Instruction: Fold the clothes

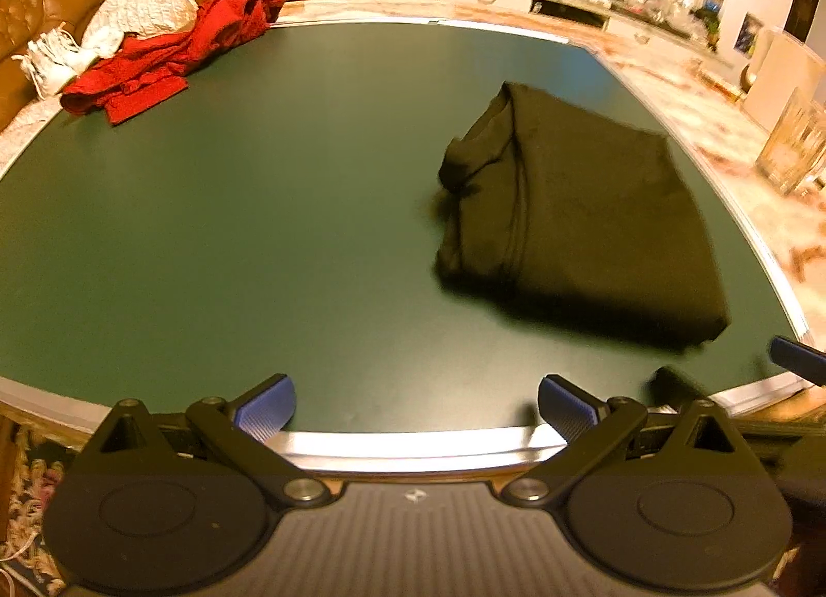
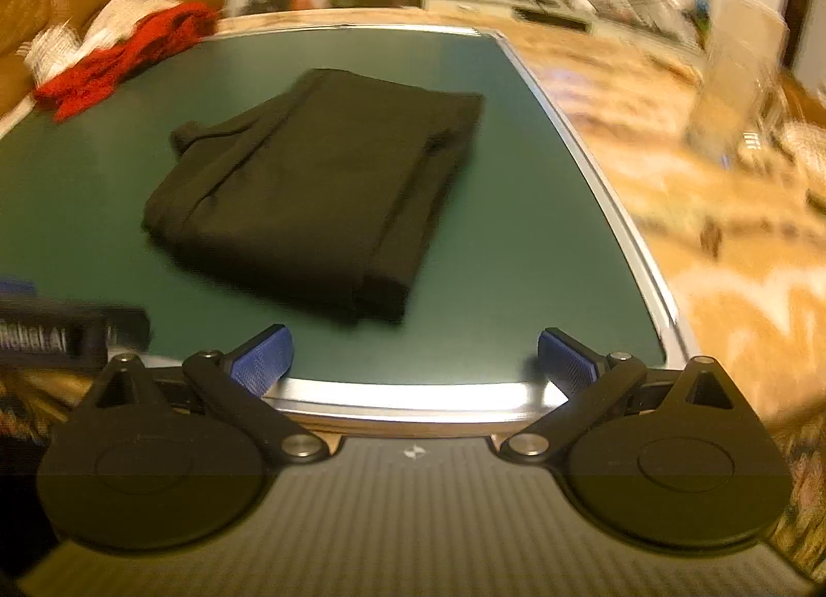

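Observation:
A folded black garment [image 1: 578, 215] lies flat on the green table [image 1: 258, 215], toward its right side; it also shows in the right wrist view [image 2: 315, 194]. My left gripper [image 1: 415, 408] is open and empty at the table's near edge, left of the garment. My right gripper [image 2: 413, 359] is open and empty at the near edge, just in front of the garment's near right corner. The right gripper's blue finger [image 1: 795, 357] shows at the right edge of the left wrist view. The left gripper's body [image 2: 57, 334] shows at the left of the right wrist view.
A crumpled red garment [image 1: 170, 60] and a white garment [image 1: 139, 14] are piled at the table's far left corner, by a brown leather sofa [image 1: 36, 14]. The table has a metal rim [image 2: 593, 174]. A clear glass container [image 1: 795, 143] stands on the patterned floor to the right.

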The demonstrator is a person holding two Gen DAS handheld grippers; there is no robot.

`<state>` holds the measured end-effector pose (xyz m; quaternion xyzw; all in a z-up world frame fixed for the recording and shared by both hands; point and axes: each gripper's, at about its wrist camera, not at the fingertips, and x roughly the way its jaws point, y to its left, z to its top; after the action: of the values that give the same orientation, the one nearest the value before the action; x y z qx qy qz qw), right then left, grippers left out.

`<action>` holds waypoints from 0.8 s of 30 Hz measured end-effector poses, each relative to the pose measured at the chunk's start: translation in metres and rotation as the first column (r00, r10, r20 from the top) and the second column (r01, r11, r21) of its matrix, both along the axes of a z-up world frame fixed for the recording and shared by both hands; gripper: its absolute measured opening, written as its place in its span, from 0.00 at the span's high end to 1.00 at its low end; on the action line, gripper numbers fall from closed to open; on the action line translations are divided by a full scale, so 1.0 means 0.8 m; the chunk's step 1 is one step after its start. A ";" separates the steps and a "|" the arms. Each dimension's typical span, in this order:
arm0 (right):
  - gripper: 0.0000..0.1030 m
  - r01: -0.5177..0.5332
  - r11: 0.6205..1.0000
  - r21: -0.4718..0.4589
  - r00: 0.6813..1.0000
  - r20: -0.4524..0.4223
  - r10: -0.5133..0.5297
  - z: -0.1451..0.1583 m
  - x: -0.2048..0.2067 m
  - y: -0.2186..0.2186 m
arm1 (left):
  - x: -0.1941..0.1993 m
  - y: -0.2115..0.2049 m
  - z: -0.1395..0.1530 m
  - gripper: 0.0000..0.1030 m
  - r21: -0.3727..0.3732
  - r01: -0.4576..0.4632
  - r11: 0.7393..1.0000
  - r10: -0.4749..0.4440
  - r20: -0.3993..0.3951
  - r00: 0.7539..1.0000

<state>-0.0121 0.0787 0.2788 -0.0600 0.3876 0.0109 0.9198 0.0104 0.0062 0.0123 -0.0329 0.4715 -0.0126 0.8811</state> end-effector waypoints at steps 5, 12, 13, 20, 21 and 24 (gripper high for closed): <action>0.00 -0.205 0.933 -0.296 0.962 0.115 0.248 0.007 -0.020 0.041 | 0.002 0.004 0.021 0.00 -0.040 0.060 0.997 -0.060 0.021 0.998; 0.11 -0.425 0.785 -0.451 0.860 0.071 0.506 0.004 -0.010 0.064 | 0.019 0.030 0.039 0.00 -0.187 0.085 0.979 -0.090 -0.020 0.996; 0.22 -0.444 0.770 -0.458 0.850 0.056 0.524 0.003 -0.005 0.066 | 0.022 0.034 0.040 0.00 -0.207 0.084 0.975 -0.091 -0.027 0.995; 0.43 -0.555 0.604 -0.572 0.754 -0.041 0.655 -0.015 -0.001 0.086 | 0.041 0.043 0.042 0.01 -0.400 0.079 0.913 -0.123 -0.085 0.989; 0.49 -0.558 0.582 -0.592 0.748 -0.054 0.661 -0.019 0.000 0.088 | 0.044 0.043 0.041 0.01 -0.438 0.076 0.896 -0.129 -0.092 0.987; 0.72 -0.573 0.559 -0.600 0.733 -0.069 0.677 -0.026 0.004 0.090 | 0.056 0.038 0.032 0.01 -0.526 0.041 0.849 -0.129 -0.131 0.983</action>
<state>-0.0093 0.1506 0.2584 -0.4739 0.2445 0.2124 0.8189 0.0554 0.0368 0.0376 -0.2501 0.5211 -0.1762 0.7967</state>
